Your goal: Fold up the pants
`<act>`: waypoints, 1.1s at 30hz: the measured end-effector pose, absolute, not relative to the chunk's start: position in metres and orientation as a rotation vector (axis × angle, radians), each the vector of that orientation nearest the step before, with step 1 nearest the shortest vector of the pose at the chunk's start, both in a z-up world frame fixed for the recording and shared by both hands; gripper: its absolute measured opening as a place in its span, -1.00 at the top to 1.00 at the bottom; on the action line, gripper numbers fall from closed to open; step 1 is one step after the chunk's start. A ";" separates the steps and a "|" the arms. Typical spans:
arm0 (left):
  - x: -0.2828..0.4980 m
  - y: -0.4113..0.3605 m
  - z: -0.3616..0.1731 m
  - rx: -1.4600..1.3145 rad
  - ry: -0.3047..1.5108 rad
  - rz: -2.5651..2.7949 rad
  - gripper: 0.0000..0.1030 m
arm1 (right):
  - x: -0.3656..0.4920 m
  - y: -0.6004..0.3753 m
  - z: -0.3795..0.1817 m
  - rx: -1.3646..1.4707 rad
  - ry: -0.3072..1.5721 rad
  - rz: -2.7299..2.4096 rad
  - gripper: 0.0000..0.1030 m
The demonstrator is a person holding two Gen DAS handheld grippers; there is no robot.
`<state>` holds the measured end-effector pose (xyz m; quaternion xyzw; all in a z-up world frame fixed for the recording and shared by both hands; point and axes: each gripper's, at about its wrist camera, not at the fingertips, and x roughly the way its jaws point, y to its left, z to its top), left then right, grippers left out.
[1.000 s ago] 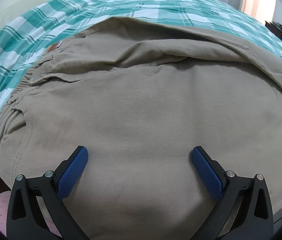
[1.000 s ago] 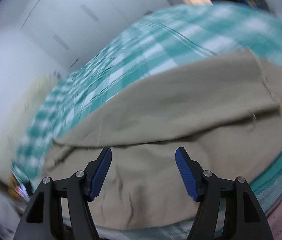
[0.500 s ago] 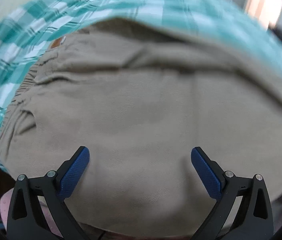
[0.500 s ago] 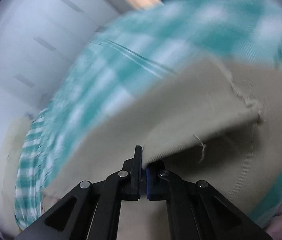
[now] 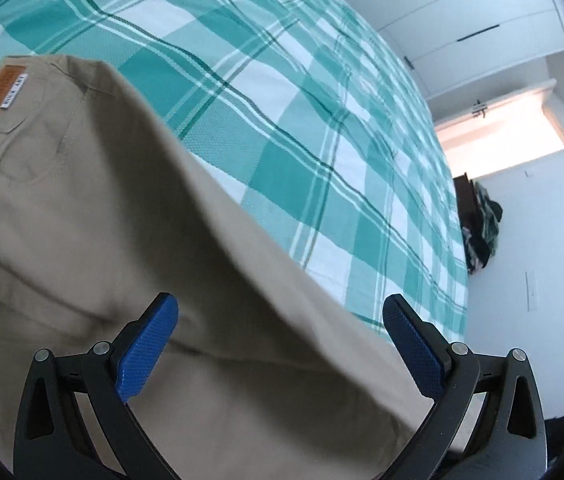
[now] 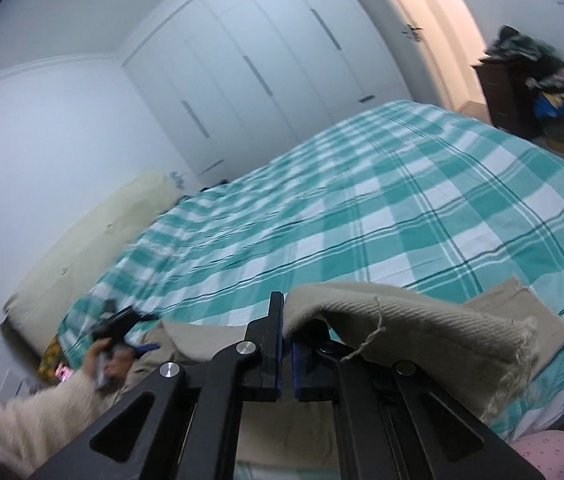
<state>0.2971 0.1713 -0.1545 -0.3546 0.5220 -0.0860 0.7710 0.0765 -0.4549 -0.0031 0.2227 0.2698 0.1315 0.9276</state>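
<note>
Clamping a frayed hem of the beige cotton twill pants point(image 6: 413, 320), the right hand-held gripper point(image 6: 285, 344) has its blue pads pressed together on the cloth, which drapes over the right finger and hangs down to the right with loose threads trailing. It points out across the bed covered in a teal-and-white checked sheet point(image 6: 381, 208), towards the white wardrobe doors point(image 6: 262, 60). Behind the draped hem, another flat piece of the same fabric lies on the sheet, its corner pointing right.

The left hand-held gripper point(image 5: 280, 340) hovers with its blue-padded fingers spread wide apart, holding nothing, tilted over the pants point(image 5: 102, 240). In the right wrist view it shows small and blurred at lower left, held by a hand in a cream fuzzy sleeve point(image 6: 22, 412).

From the left wrist view the pants lie on the bed point(image 5: 282, 100) with their long axis running diagonally, from the waistband at upper left down to the lower right. A brown leather brand patch point(image 5: 2, 90) sits at the waist end, beside stitched pocket seams. A pile of dark clothes point(image 5: 481, 228) rests against the far white wall.
</note>
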 end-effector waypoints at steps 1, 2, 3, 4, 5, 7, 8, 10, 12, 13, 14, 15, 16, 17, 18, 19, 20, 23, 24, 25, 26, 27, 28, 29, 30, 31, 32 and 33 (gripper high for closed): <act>0.302 0.171 -0.156 -0.761 1.147 -0.177 -0.98 | 0.067 -0.457 0.001 0.453 0.547 0.296 0.95; 0.304 0.170 -0.157 -0.754 1.158 -0.175 -0.97 | 0.059 -0.458 0.004 0.448 0.542 0.328 0.95; 0.306 0.170 -0.156 -0.747 1.168 -0.174 -0.96 | 0.054 -0.458 0.007 0.439 0.542 0.357 0.95; 0.304 0.170 -0.155 -0.739 1.172 -0.169 -0.87 | 0.049 -0.460 0.010 0.418 0.546 0.389 0.95; 0.304 0.170 -0.153 -0.731 1.170 -0.165 -0.27 | 0.049 -0.461 0.008 0.398 0.555 0.394 0.95; 0.302 0.171 -0.156 -0.727 1.209 -0.158 0.89 | 0.056 -0.470 0.000 0.377 0.605 0.373 0.95; 0.299 0.173 -0.155 -0.744 1.209 -0.139 0.94 | 0.066 -0.477 -0.008 0.381 0.649 0.335 0.95; 0.289 0.171 -0.139 -0.775 1.158 -0.137 0.95 | 0.093 -0.492 -0.022 0.388 0.720 0.247 0.95; 0.273 0.169 -0.103 -0.793 1.052 -0.181 0.96 | 0.122 -0.508 -0.019 0.401 0.704 0.208 0.95; 0.254 0.169 -0.069 -0.783 0.949 -0.210 0.95 | 0.132 -0.516 -0.009 0.419 0.658 0.214 0.95; 0.239 0.171 -0.048 -0.762 0.886 -0.216 0.95 | 0.138 -0.523 0.007 0.446 0.589 0.238 0.95; 0.221 0.173 -0.030 -0.734 0.829 -0.219 0.94 | 0.140 -0.530 0.024 0.462 0.524 0.266 0.95; 0.200 0.177 -0.015 -0.708 0.774 -0.228 0.93 | 0.140 -0.534 0.035 0.467 0.488 0.287 0.95; 0.176 0.181 -0.009 -0.694 0.741 -0.234 0.92 | 0.140 -0.539 0.042 0.473 0.467 0.322 0.95; 0.157 0.184 -0.013 -0.691 0.740 -0.233 0.91 | 0.140 -0.544 0.041 0.484 0.483 0.351 0.95; 0.140 0.184 -0.029 -0.687 0.775 -0.232 0.91 | 0.141 -0.549 0.033 0.495 0.526 0.357 0.94; 0.132 0.180 -0.045 -0.677 0.819 -0.219 0.91 | 0.141 -0.552 0.013 0.508 0.604 0.345 0.93; 0.112 0.164 -0.140 -0.641 1.069 -0.148 0.91 | 0.144 -0.555 -0.074 0.492 0.910 0.209 0.93; 0.107 0.161 -0.166 -0.654 1.136 -0.128 0.91 | 0.145 -0.557 -0.103 0.481 1.010 0.155 0.93; 0.105 0.160 -0.181 -0.669 1.175 -0.120 0.91 | 0.145 -0.559 -0.134 0.480 1.119 0.100 0.93; 0.100 0.159 -0.196 -0.689 1.195 -0.102 0.92 | 0.143 -0.562 -0.161 0.498 1.206 0.049 0.93; 0.096 0.159 -0.200 -0.700 1.188 -0.095 0.92 | 0.139 -0.564 -0.177 0.523 1.243 0.034 0.92; 0.094 0.161 -0.199 -0.706 1.173 -0.093 0.92 | 0.136 -0.569 -0.180 0.578 1.236 0.040 0.92; 0.095 0.161 -0.196 -0.706 1.168 -0.095 0.91 | 0.135 -0.572 -0.174 0.589 1.206 0.042 0.90; 0.095 0.162 -0.192 -0.701 1.164 -0.099 0.91 | 0.134 -0.574 -0.167 0.586 1.174 0.044 0.79; 0.097 0.163 -0.189 -0.693 1.159 -0.102 0.91 | 0.132 -0.577 -0.162 0.583 1.147 0.046 0.63; 0.097 0.164 -0.187 -0.688 1.155 -0.104 0.91 | 0.129 -0.581 -0.162 0.603 1.131 0.037 0.12; 0.095 0.163 -0.186 -0.685 1.152 -0.102 0.91 | 0.124 -0.585 -0.163 0.643 1.117 0.032 -0.11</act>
